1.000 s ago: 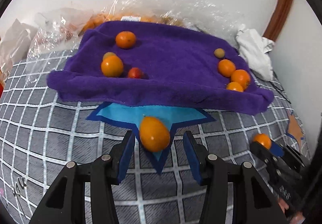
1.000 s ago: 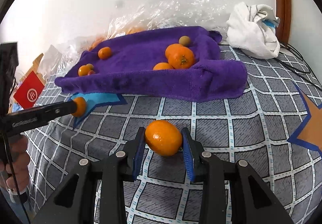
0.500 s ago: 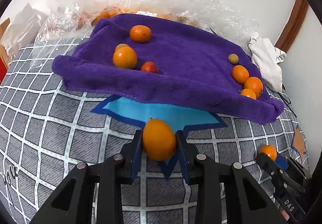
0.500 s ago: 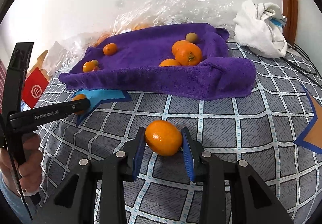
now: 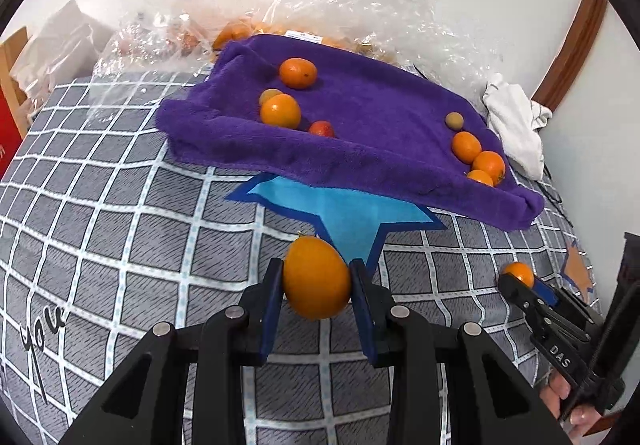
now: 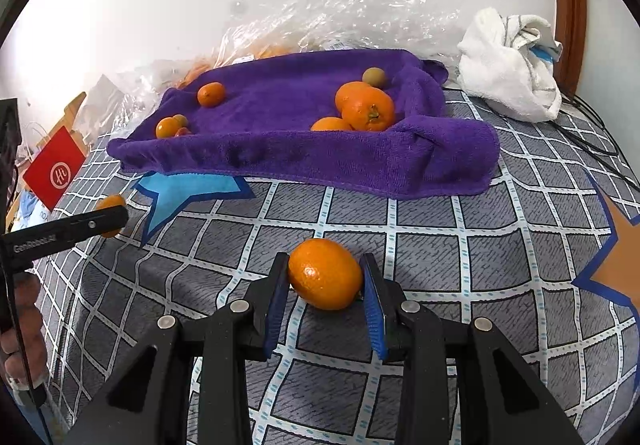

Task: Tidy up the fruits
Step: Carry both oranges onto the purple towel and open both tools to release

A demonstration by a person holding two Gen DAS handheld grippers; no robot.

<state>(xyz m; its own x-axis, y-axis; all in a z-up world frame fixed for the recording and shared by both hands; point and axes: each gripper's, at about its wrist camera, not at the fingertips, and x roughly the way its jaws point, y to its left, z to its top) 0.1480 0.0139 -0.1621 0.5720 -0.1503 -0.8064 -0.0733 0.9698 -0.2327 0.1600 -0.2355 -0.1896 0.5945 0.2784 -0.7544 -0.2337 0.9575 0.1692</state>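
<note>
My left gripper [image 5: 316, 281] is shut on an orange [image 5: 317, 277] and holds it just above the checked bedcover. My right gripper [image 6: 325, 277] is shut on another orange [image 6: 326, 273] low over the cover; it also shows in the left wrist view [image 5: 518, 273]. A purple towel [image 5: 372, 149] lies beyond, also in the right wrist view [image 6: 304, 157]. It bears oranges at its left [image 5: 281, 111] and right [image 5: 466, 146], a small red fruit [image 5: 322, 128] and a small brownish fruit [image 5: 455, 121].
Clear plastic bags [image 5: 352, 17] with more oranges lie behind the towel by the wall. A white cloth [image 6: 512, 65] sits at the back right. A red packet [image 6: 56, 173] is at the left. A blue star patch [image 5: 340, 211] marks the bedcover.
My left gripper closed around the orange and drew back with it off the blue star. My right gripper kept its grip on its orange and shifted slightly.
</note>
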